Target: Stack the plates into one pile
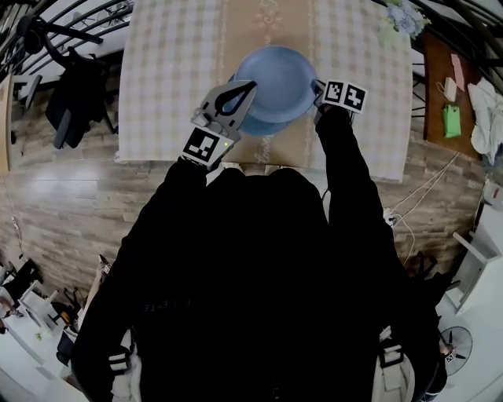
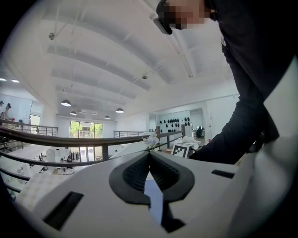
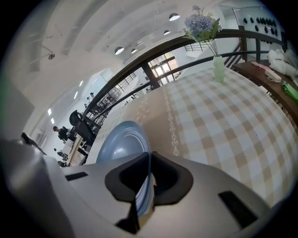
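Observation:
A light blue plate point(image 1: 277, 78) hangs tilted over the checked table point(image 1: 173, 94), with my right gripper point(image 1: 318, 89) shut on its right rim. In the right gripper view the plate point(image 3: 122, 143) stands on edge out of the closed jaws point(image 3: 150, 156). Under it the rim of a second blue plate point(image 1: 253, 125) shows on the table. My left gripper point(image 1: 250, 85) lies over the held plate's left edge with its tips together. In the left gripper view the pads meet point(image 2: 149, 154), and only a blue sliver point(image 2: 154, 200) shows through the slot behind them.
A tan runner point(image 1: 271, 31) crosses the table's middle. A vase of flowers point(image 1: 404, 17) stands at the far right corner. The table's near edge point(image 1: 157, 159) is close to my body. A brown side table point(image 1: 440, 86) with a green item is to the right, and a black chair point(image 1: 75, 94) to the left.

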Motion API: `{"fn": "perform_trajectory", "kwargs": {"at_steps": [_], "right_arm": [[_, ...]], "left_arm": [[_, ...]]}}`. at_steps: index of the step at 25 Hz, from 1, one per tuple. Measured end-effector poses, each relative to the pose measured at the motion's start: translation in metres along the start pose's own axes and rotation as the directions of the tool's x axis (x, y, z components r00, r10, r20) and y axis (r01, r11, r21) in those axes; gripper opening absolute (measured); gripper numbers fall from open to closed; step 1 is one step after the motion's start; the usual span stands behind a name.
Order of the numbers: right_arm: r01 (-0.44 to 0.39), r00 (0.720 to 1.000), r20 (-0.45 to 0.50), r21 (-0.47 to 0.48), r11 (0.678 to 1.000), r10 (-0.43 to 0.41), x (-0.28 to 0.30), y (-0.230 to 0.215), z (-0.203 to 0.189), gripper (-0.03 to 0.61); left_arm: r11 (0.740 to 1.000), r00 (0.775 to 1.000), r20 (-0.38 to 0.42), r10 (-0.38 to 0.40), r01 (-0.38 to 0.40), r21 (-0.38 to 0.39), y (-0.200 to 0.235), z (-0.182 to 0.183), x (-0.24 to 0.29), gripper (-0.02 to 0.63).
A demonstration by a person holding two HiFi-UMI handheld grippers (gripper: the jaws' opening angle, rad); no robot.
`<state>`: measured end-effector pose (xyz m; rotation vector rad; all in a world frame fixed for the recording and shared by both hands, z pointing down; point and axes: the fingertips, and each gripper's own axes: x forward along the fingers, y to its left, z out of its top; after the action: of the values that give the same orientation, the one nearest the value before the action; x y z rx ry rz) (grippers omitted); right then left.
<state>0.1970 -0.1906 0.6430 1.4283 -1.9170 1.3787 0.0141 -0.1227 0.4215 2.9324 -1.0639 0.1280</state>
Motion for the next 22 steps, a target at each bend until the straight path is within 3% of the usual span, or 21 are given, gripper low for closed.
{"fn": "perform_trajectory", "kwargs": {"at_steps": [13, 22], "right_arm": [[-0.013, 0.994, -0.112, -0.049, 0.999, 0.008, 0.034, 0.028, -0.047, 0.031], [-0.015, 0.988, -0.154, -0.023, 1.000, 0.012, 0.044, 0.023, -0.068, 0.026]], "left_arm": [[0.999, 0.999, -0.005, 0.044, -0.044, -0.009, 0.019, -0.008, -0.024, 0.018], [0.998, 0.998, -0.009, 0.056, -0.056, -0.013, 0.021, -0.011, -0.034, 0.020]]}}
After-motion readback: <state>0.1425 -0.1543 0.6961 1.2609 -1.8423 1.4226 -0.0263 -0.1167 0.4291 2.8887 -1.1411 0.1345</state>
